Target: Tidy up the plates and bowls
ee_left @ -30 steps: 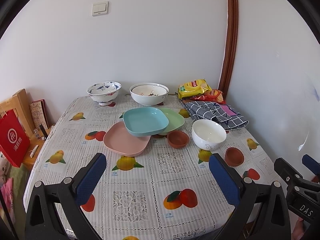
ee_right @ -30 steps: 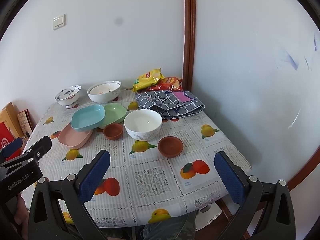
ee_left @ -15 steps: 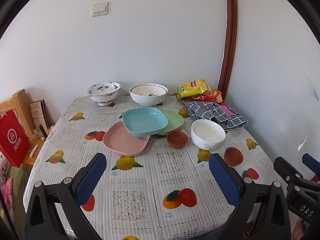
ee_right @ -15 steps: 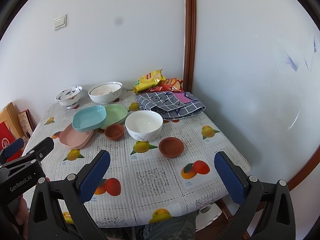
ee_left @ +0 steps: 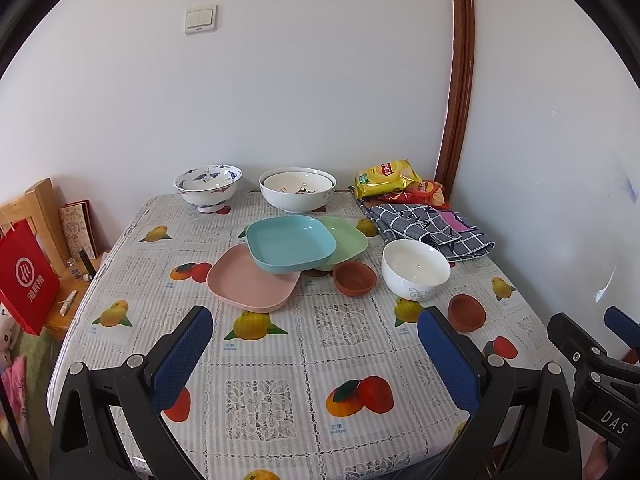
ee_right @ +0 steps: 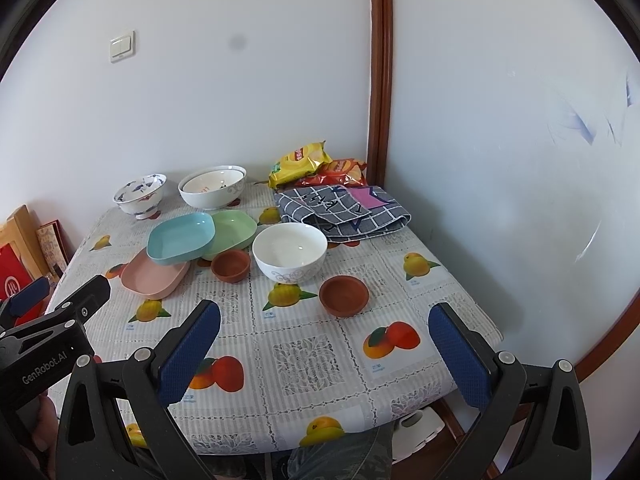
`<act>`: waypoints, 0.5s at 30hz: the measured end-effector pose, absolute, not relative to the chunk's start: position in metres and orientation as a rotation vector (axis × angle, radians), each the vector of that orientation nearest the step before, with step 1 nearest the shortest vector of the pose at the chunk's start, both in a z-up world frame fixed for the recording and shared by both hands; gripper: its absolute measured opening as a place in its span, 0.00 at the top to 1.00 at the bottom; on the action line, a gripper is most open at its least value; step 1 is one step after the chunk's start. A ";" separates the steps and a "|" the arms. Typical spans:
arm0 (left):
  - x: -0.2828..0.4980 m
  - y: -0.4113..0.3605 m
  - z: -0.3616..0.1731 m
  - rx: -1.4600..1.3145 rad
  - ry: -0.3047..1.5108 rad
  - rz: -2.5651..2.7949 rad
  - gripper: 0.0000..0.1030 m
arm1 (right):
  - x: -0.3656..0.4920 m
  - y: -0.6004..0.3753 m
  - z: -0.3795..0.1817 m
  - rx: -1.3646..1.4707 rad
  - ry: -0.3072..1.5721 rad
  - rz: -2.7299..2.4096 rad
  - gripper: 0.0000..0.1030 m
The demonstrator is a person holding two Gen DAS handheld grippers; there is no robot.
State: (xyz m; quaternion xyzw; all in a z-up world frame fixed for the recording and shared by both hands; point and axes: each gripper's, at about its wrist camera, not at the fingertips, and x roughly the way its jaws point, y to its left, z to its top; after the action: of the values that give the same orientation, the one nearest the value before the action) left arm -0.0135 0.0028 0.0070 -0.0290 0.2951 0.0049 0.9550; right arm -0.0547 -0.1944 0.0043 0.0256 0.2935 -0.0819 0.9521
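On the fruit-print table a blue square plate lies tilted across a pink plate and a green plate. Two small brown bowls flank a white bowl. At the back stand a blue-patterned bowl and two nested white bowls. My left gripper is open and empty above the table's near part. My right gripper is open and empty near the front edge, before the nearer brown bowl.
A folded checked cloth and snack bags lie at the back right by the wall corner. A red paper bag and a wooden stand sit left of the table. The table's front edge is close below me.
Both views have shifted very slightly; the dishes have stayed where they were and both grippers remain open.
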 end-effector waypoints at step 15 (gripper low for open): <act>-0.016 0.003 0.007 -0.060 0.597 0.008 0.00 | -0.055 -0.193 0.005 0.050 0.595 -0.166 0.01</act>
State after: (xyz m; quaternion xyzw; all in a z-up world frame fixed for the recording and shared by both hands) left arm -0.0155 0.0025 0.0070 -0.0294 0.2941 0.0038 0.9553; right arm -0.0551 -0.1934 0.0046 0.0246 0.2927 -0.0815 0.9524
